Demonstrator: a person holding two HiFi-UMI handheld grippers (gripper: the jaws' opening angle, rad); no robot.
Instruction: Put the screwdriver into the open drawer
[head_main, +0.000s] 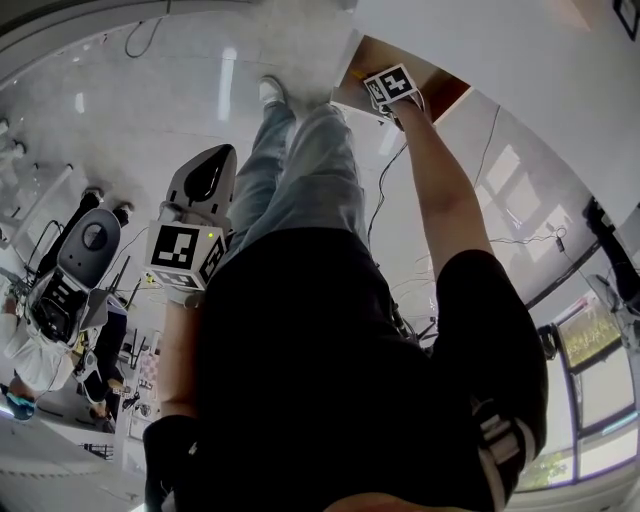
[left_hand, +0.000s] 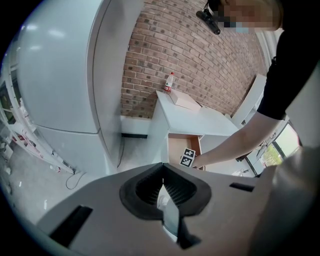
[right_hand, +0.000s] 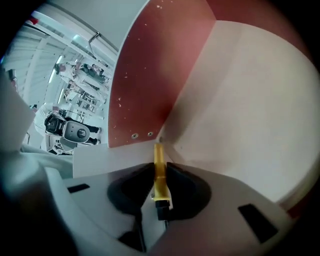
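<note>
The yellow-handled screwdriver (right_hand: 158, 155) is pinched between the black pads of my right gripper (right_hand: 158, 168), with its tip aimed down into the open drawer (right_hand: 240, 95). That drawer has a red-brown side wall and a pale floor. In the head view the right gripper's marker cube (head_main: 390, 85) sits at the drawer's (head_main: 445, 92) opening, at the end of an outstretched arm. My left gripper (head_main: 205, 180) hangs at the person's side, well away from the drawer. Its pads (left_hand: 172, 187) meet with nothing between them (left_hand: 162, 175). The left gripper view shows the drawer (left_hand: 181, 144) below the white cabinet's top.
The white cabinet (left_hand: 200, 120) stands against a brick wall and carries a small bottle (left_hand: 169, 82) and a flat box (left_hand: 185, 102). A large white unit (left_hand: 65, 75) stands to its left. Cables (head_main: 385, 195) lie on the pale floor. Robots and equipment (head_main: 70, 270) stand further off.
</note>
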